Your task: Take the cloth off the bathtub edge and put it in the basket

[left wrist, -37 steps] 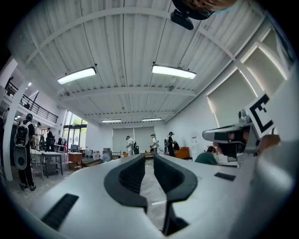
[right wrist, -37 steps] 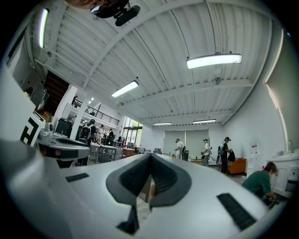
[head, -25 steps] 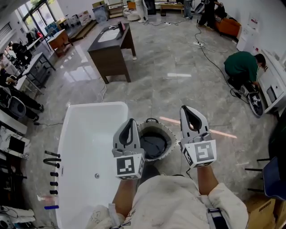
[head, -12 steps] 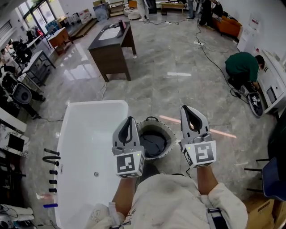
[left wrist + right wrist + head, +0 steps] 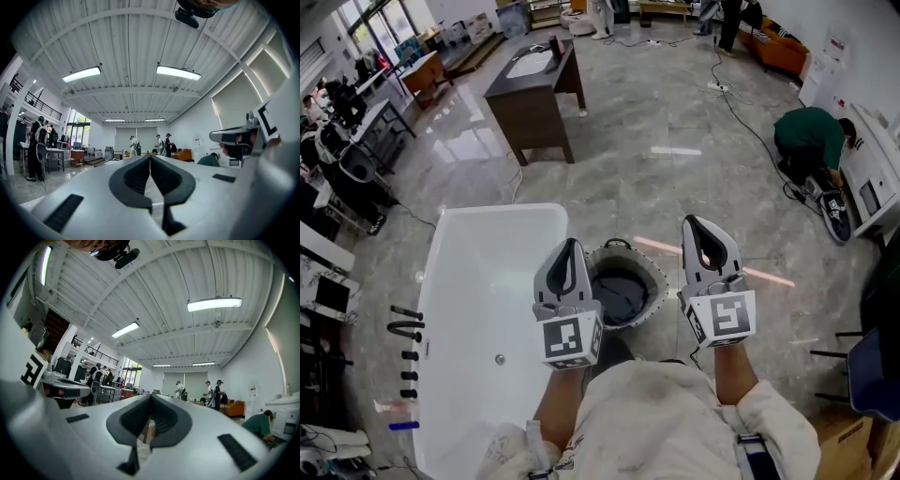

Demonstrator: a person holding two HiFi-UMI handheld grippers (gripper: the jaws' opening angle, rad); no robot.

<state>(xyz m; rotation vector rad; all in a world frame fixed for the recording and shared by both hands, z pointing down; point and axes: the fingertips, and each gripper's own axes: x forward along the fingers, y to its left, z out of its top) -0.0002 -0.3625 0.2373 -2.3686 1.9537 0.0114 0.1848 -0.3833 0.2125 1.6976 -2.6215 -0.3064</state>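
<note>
Dark crumpled cloth (image 5: 620,296) fills the round basket (image 5: 660,278) beside a glossy white bathtub (image 5: 483,281) — left gripper (image 5: 569,249) and right gripper (image 5: 700,228) jaws pressed together, empty.

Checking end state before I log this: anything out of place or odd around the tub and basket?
Nothing stands out. The dark cloth lies inside the basket beside the bathtub, none shows on the tub's visible rim, and the left tongs and right tongs are both shut and empty.

The grey floor (image 5: 675,197) carries a white tub (image 5: 502,212) and, just beside it, a basket (image 5: 659,281). A dark desk (image 5: 530,103) stands farther off.
</note>
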